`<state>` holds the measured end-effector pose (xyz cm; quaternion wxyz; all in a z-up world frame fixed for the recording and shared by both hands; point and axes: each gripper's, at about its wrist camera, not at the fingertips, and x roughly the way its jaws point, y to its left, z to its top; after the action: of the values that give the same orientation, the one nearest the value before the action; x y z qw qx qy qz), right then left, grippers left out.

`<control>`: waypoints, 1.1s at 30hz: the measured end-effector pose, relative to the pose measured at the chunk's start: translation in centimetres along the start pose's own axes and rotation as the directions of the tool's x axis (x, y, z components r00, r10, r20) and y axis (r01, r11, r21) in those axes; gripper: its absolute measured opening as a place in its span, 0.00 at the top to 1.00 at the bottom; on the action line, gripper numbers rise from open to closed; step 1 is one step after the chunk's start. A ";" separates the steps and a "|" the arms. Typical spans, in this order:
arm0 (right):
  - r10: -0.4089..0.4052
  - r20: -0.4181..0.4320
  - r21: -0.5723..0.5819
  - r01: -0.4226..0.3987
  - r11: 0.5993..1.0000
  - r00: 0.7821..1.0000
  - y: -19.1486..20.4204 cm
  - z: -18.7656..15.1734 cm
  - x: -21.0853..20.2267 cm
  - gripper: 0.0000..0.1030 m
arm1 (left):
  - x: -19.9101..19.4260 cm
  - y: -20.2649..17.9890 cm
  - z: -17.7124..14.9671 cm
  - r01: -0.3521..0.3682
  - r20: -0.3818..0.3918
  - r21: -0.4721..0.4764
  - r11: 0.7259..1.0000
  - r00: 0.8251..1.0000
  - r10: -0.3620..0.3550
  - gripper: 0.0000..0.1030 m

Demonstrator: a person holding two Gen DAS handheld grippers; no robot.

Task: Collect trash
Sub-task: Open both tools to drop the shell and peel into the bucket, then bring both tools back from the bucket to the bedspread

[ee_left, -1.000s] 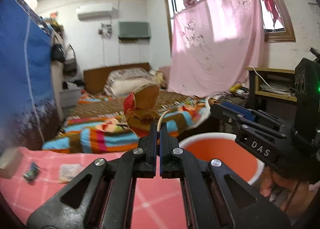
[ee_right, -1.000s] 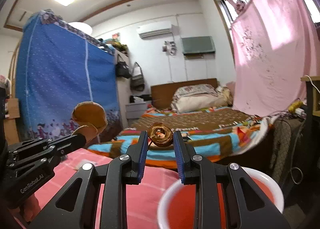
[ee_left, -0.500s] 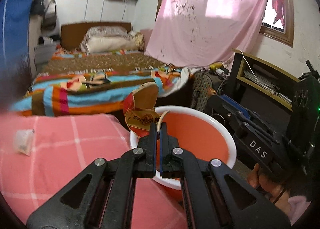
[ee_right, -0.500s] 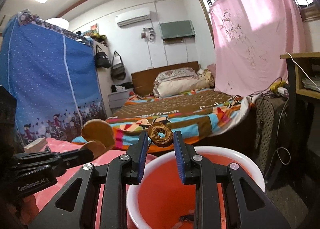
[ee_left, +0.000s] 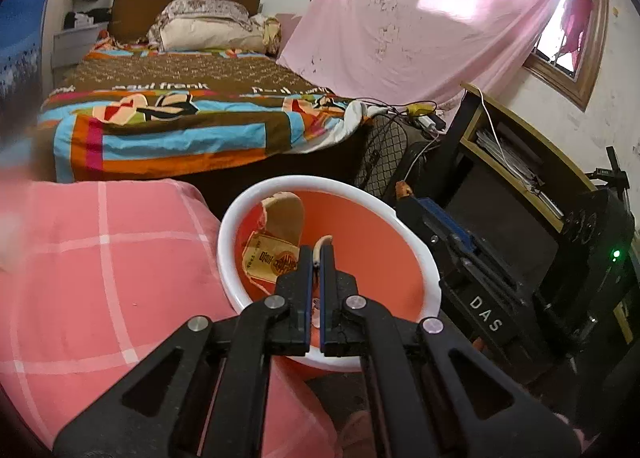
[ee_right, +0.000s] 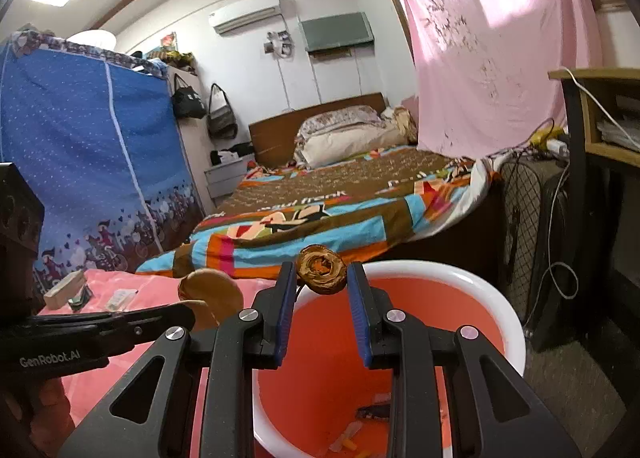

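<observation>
My left gripper (ee_left: 316, 254) is shut on a torn red and tan cardboard packet (ee_left: 276, 242). It holds the packet over the orange bin with a white rim (ee_left: 280, 182), pointing down into it. In the right wrist view the same packet (ee_right: 212, 294) shows at the left gripper's tip (ee_right: 180, 312), left of the bin (ee_right: 480, 286). My right gripper (ee_right: 322, 278) is shut on a brown ring-shaped scrap (ee_right: 322, 270) above the bin's near rim. Small bits of trash (ee_right: 360, 418) lie on the bin's floor. The right gripper (ee_left: 412, 205) sits at the bin's right edge.
A pink checked cloth (ee_left: 100, 258) covers the surface left of the bin, with small items (ee_right: 68, 292) at its far end. Behind stand a bed with a striped blanket (ee_left: 180, 117), a blue wardrobe (ee_right: 80, 157), a mesh-fronted black unit (ee_left: 384, 153) and a wooden desk (ee_left: 520, 161).
Both grippers swung from facing the room toward the bin and tipped downward. The packet now hangs over the bin's inside, and the ring sits above its rim. Both grips are unchanged.
</observation>
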<state>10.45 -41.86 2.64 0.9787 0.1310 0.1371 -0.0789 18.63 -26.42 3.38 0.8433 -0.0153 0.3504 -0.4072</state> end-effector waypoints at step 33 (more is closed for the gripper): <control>-0.041 -0.003 0.039 0.041 0.998 0.999 -1.0 0.0 -0.1 0.55 | -1.2 1.6 0.6 -0.083 0.087 -0.068 0.994 0.992 0.088 0.57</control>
<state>10.17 -42.83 2.47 0.9739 0.1473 0.1395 -0.1014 19.56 -24.64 3.98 0.8739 -0.0456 0.3254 -0.3582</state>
